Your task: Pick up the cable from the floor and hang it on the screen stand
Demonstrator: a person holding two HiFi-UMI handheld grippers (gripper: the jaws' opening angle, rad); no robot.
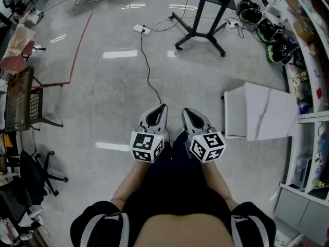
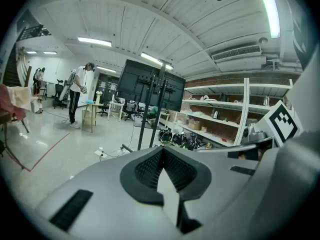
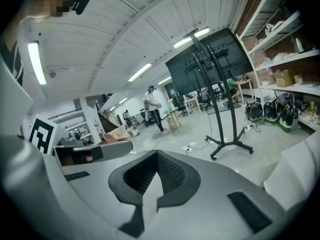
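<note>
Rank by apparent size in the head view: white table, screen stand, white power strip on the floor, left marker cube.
1. white table and screen stand: look alike, and the stand is cut off at the frame's top, so unranked.
2. left marker cube: enlarged by nearness to the camera.
3. white power strip: smallest.

Cable (image 1: 148,71) on floor (image 1: 103,117) near screen stand (image 1: 201,31)

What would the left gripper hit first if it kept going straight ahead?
Likely the floor, as the left gripper tilts slightly down; otherwise the screen stand beyond. Depth is unclear.
</note>
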